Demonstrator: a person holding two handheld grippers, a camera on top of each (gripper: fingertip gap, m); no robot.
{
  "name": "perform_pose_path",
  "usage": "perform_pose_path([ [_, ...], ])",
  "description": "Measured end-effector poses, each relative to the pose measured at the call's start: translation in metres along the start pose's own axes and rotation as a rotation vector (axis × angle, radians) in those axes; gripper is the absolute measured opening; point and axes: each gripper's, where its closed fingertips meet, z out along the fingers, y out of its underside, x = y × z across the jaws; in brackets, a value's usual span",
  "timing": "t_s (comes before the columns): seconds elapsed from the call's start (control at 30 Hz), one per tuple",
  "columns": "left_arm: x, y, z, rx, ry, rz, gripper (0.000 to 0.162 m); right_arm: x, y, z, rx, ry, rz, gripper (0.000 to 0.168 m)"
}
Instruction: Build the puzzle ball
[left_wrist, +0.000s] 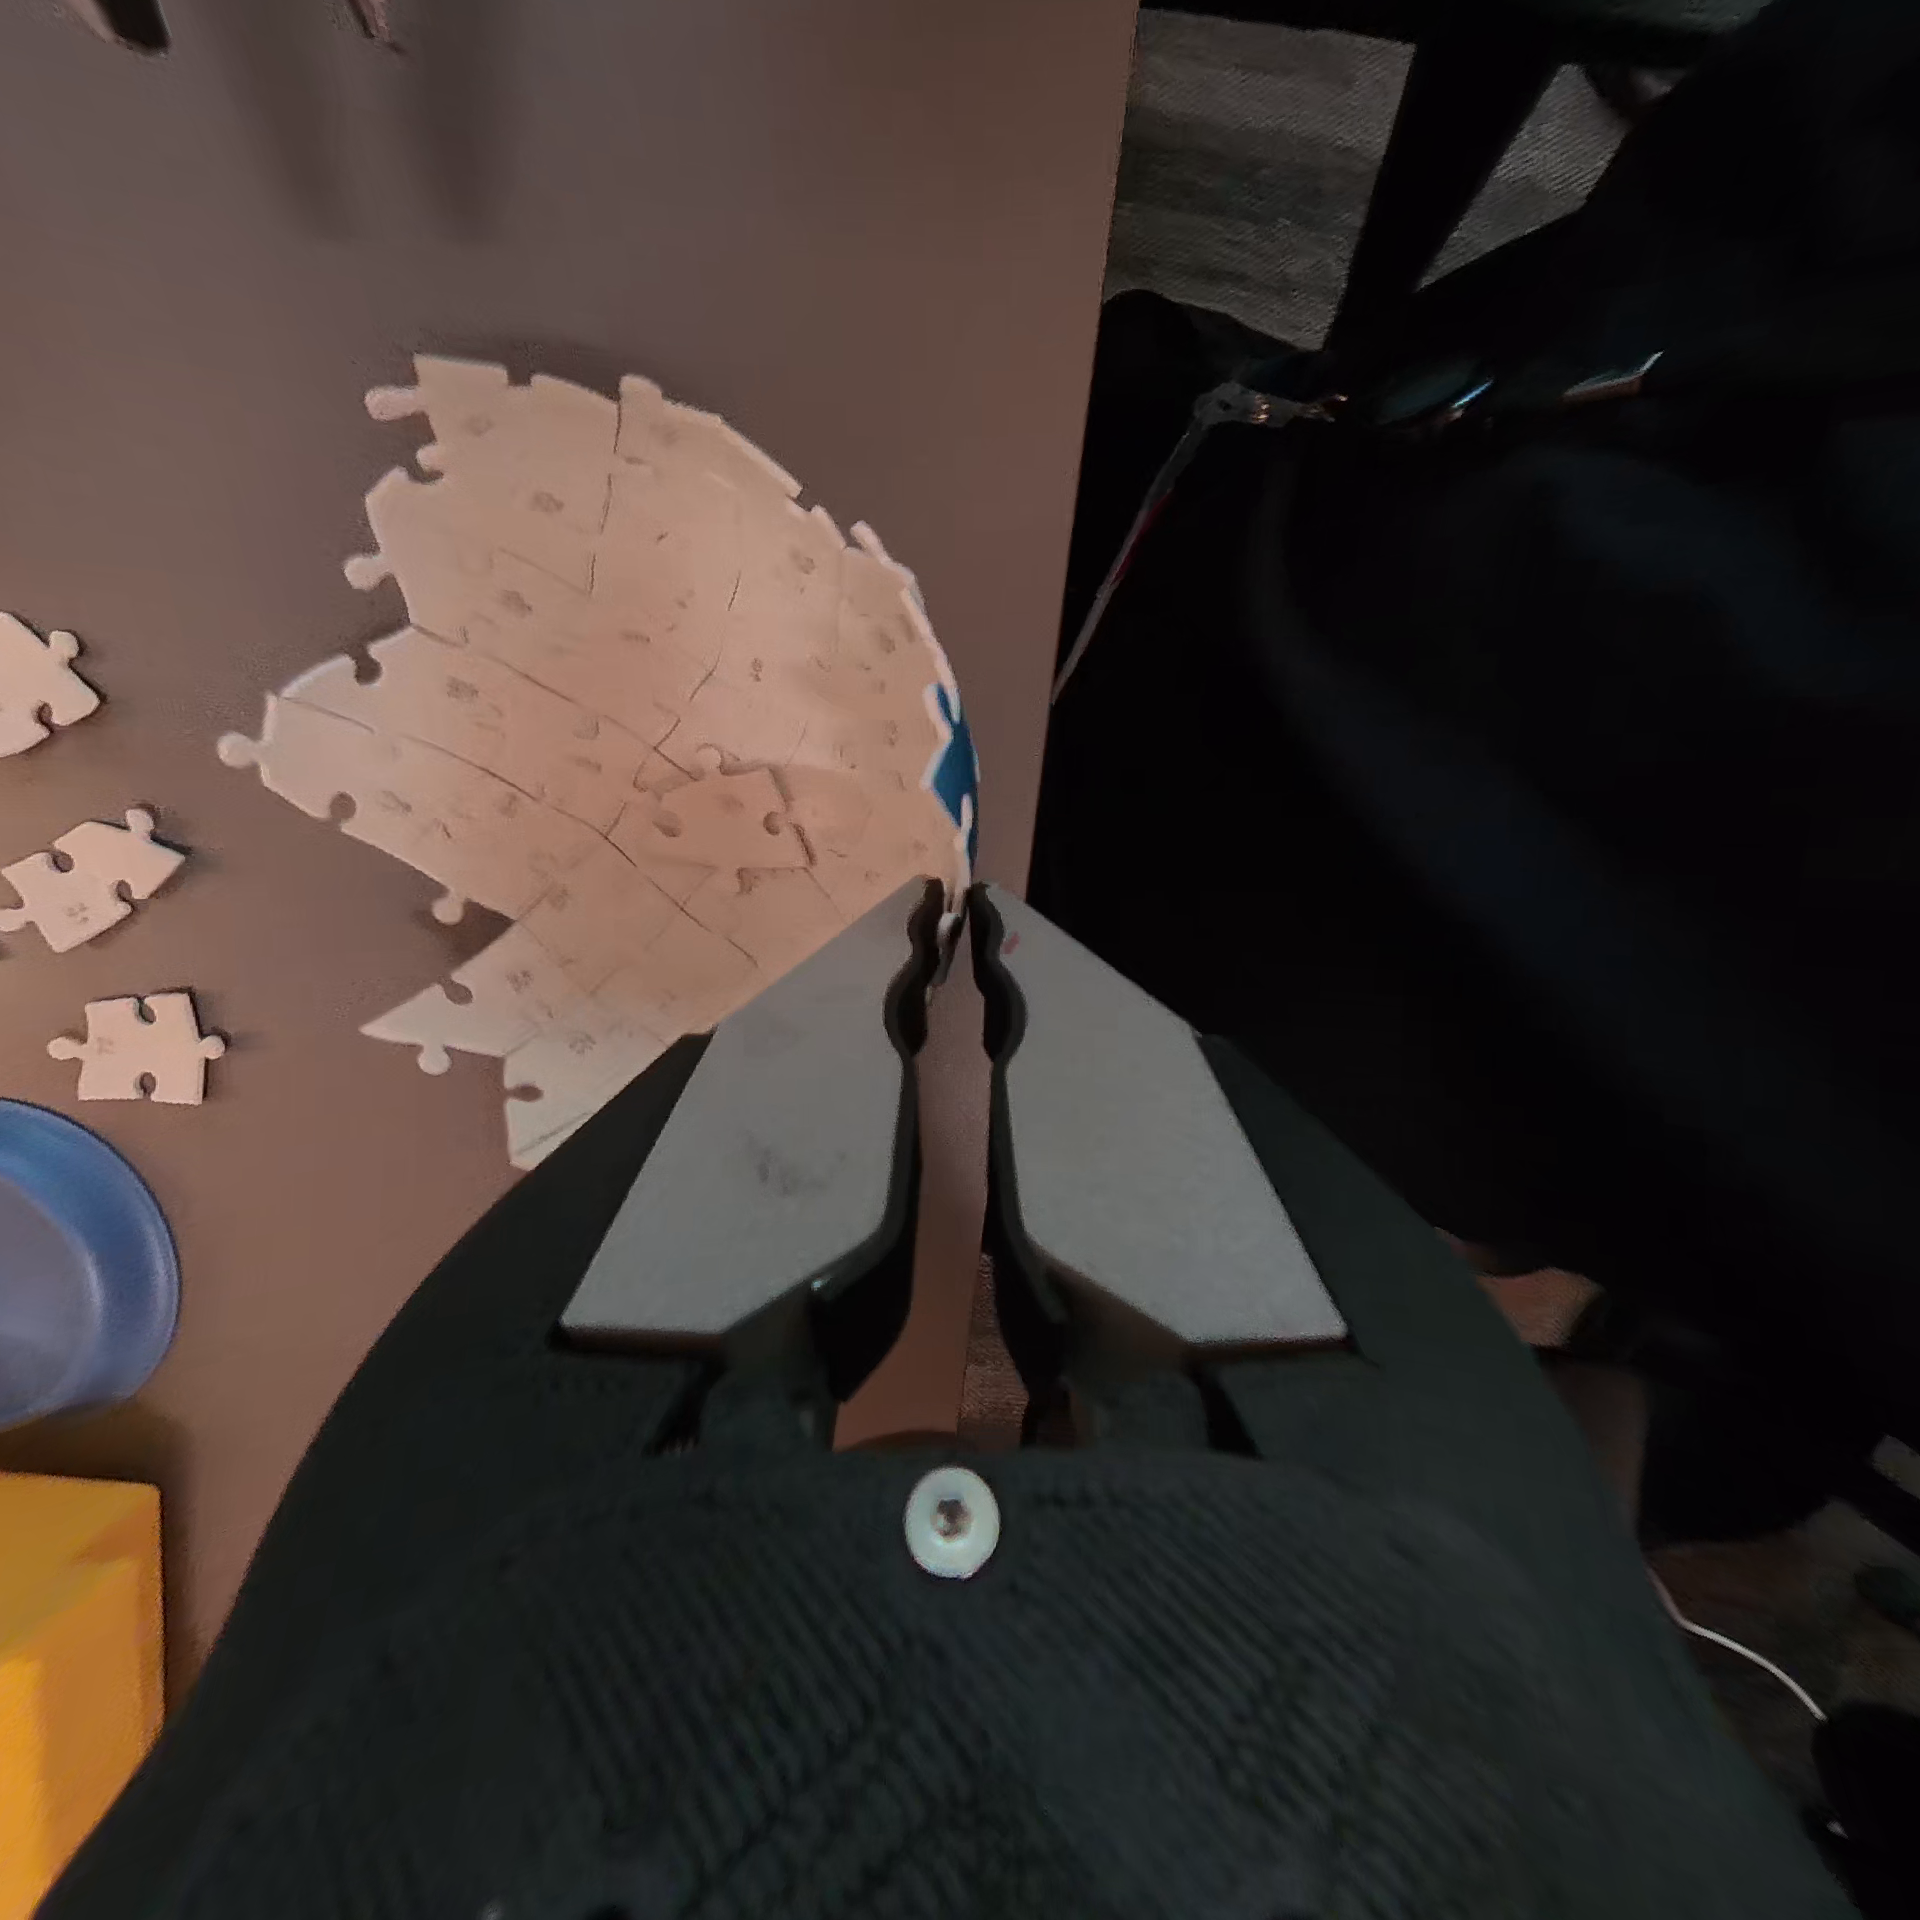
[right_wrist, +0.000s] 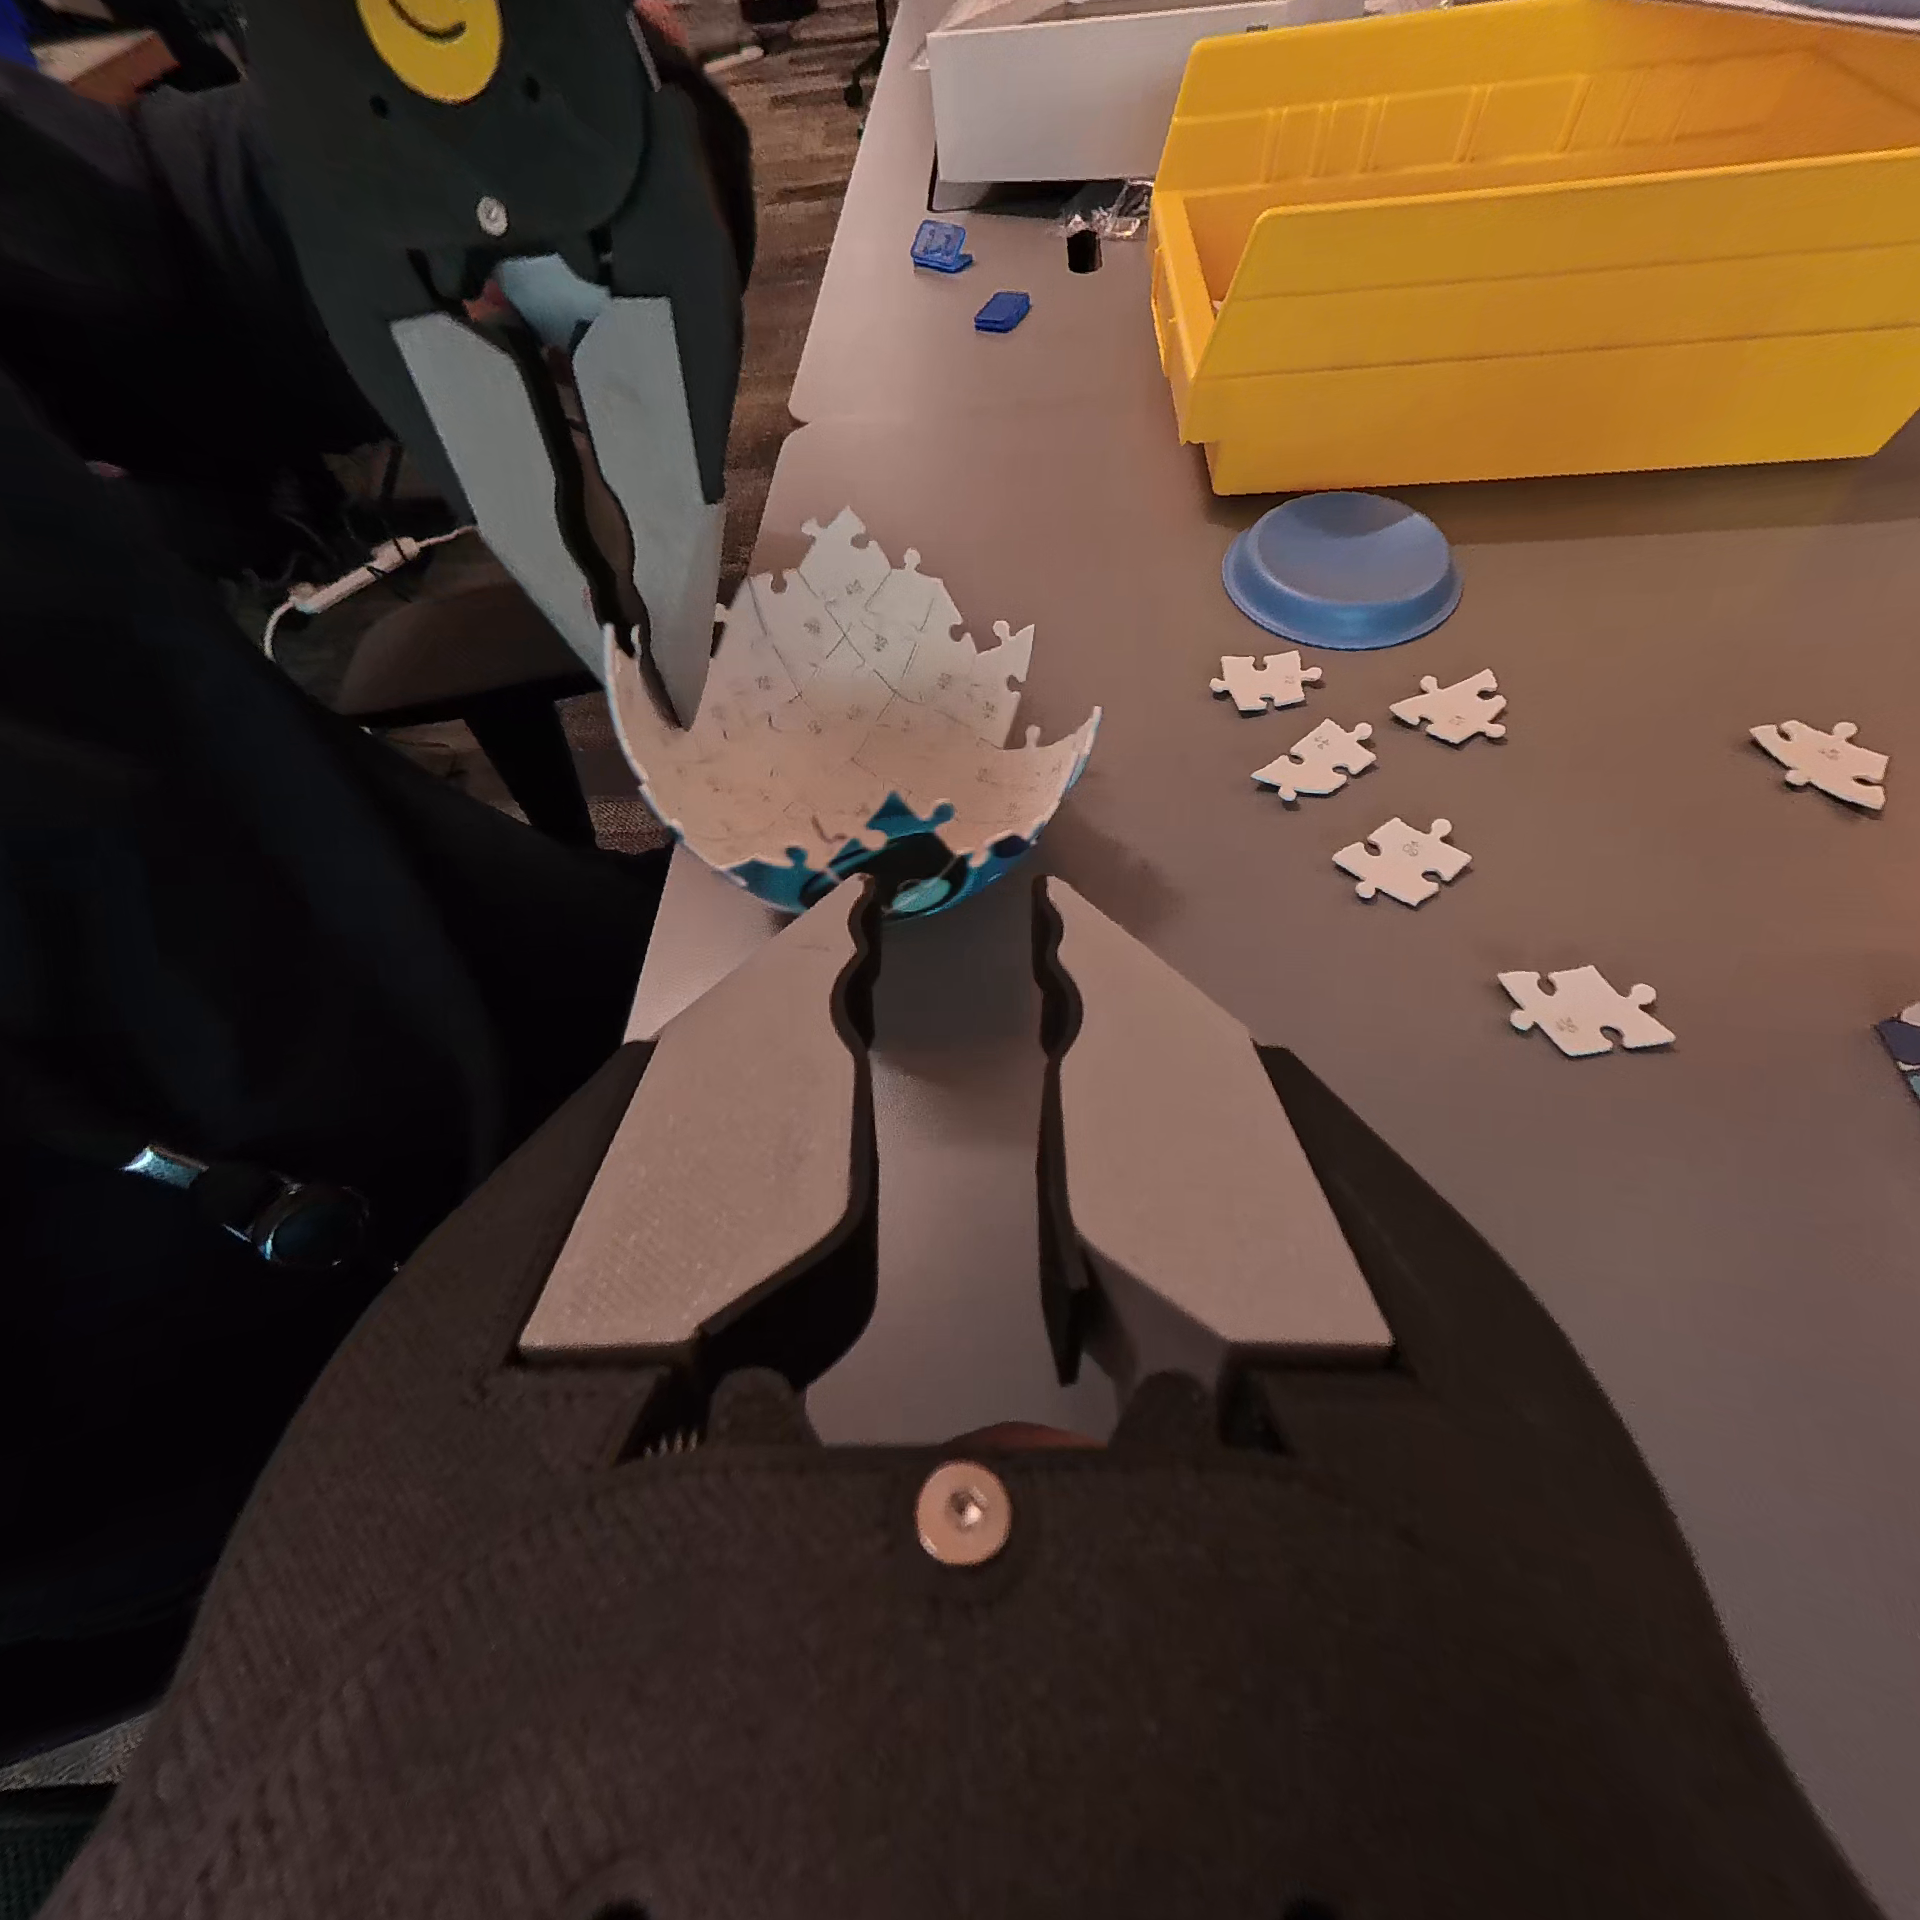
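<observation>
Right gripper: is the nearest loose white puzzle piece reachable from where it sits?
Probably yes: the right gripper has open jaws, and bare grey table lies between it and the white puzzle piece.

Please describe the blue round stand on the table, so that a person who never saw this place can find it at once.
Find the big yellow bin at the far side of the grey table. Just in front of its near left corner sits the blue round stand, a low dome-like disc with a wide rim. The white loose puzzle pieces nearby are flat and jagged; it alone is round and blue.
</observation>
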Motion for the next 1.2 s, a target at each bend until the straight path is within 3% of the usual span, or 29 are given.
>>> perform_pose_path([
  [0.03, -0.002, -0.002, -0.003, 0.005, 0.024, -0.008, 0.003, 0.0, 0.001, 0.001, -0.005, 0.0, 0.0, 0.026],
  [0.47, -0.041, -0.016, -0.038, 0.017, 0.486, -0.21, 0.002, 0.011, -0.006, -0.01, 0.104, -0.031, 0.078, 0.025],
  [0.83, -0.065, -0.014, -0.04, -0.043, 0.514, -0.212, 0.001, 0.006, -0.003, 0.0, 0.074, -0.046, 0.064, 0.026],
  [1.2, -0.069, -0.014, -0.043, -0.111, 0.52, -0.158, 0.002, -0.008, -0.03, 0.028, 0.015, -0.073, -0.074, 0.034],
])
